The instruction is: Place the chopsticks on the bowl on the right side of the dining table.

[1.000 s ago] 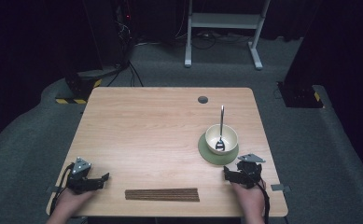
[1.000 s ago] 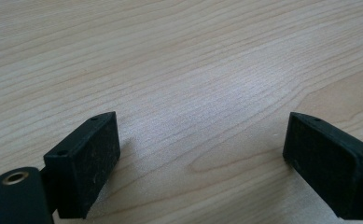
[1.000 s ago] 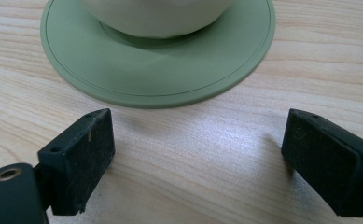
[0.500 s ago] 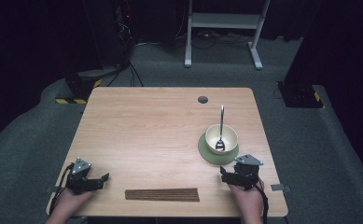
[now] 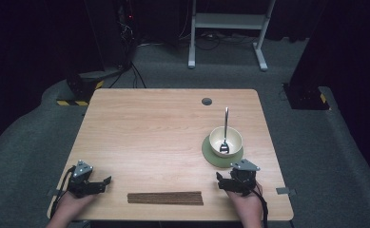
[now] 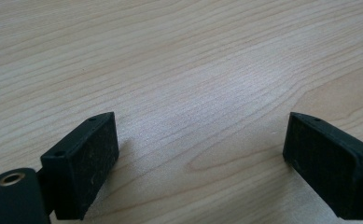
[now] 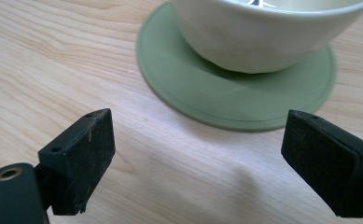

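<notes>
A big wooden table (image 5: pixel 163 128) is seen from above, with dark floor all around it. Near its right edge a flat green mat (image 5: pixel 210 154) is laid, and a pale bowl (image 5: pixel 226 140) is set on the mat. A spoon (image 5: pixel 225 129) is stood in the bowl, with its handle leaning over the far rim. A row of brown sticks (image 5: pixel 165 198) is laid flat by the near edge, between the two hands.

The left gripper (image 5: pixel 107 180) is held at the near left corner, well apart from the bowl and just left of the sticks. Its jaws are spread wide, and bare wood is seen between them in the left gripper view.

The right gripper (image 5: pixel 219 178) is held near the mat, just in front of it. Its jaws are spread wide too, and nothing is gripped. In the right gripper view the mat (image 7: pixel 235 93) and the bowl (image 7: pixel 263 32) are seen just past the jaws, not touched by them.
</notes>
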A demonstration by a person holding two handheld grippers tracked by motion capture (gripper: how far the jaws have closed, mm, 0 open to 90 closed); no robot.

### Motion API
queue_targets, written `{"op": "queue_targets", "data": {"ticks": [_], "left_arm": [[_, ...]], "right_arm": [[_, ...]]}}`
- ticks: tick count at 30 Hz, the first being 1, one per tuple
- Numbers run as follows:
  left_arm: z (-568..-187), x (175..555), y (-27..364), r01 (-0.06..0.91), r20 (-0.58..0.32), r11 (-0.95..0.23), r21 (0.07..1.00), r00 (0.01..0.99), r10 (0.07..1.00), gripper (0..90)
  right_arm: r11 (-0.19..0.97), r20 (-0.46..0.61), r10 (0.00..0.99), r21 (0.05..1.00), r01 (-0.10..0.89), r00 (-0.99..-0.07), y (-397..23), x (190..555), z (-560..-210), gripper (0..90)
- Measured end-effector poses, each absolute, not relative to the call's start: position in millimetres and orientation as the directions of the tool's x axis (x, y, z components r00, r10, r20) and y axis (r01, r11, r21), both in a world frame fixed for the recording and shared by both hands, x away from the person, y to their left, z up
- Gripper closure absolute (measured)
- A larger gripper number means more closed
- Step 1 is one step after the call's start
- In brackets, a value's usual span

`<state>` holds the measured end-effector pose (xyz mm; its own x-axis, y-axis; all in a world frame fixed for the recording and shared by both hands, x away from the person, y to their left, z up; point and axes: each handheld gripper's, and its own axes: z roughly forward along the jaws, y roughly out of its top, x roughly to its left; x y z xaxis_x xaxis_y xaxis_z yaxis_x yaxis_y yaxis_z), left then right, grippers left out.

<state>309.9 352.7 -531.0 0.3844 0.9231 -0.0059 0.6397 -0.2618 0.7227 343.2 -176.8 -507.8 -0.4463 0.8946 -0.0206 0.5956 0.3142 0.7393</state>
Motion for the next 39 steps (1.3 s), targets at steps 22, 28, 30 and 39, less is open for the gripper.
{"op": "queue_targets", "data": {"ticks": [22,28,30,39], "left_arm": [[-531,311,352,0.641,-0.009,-0.259,0.723,0.383,0.924,9.9],[-531,312,352,0.641,-0.009,-0.259,0.723,0.383,0.924,9.9],[-531,311,352,0.641,-0.009,-0.257,0.723,0.381,0.924,10.0],[-531,311,353,0.641,-0.011,-0.253,0.724,0.377,0.926,10.6]], "right_arm": [[0.368,0.044,0.818,0.726,0.581,-0.573,-139,329,-511,16.0],[0.390,0.061,0.782,0.728,0.564,-0.620,-126,325,-510,20.8],[0.413,0.065,0.758,0.722,0.555,-0.649,-119,323,-512,22.2],[0.437,0.105,0.699,0.721,0.538,-0.708,-104,320,-512,31.7]]}}
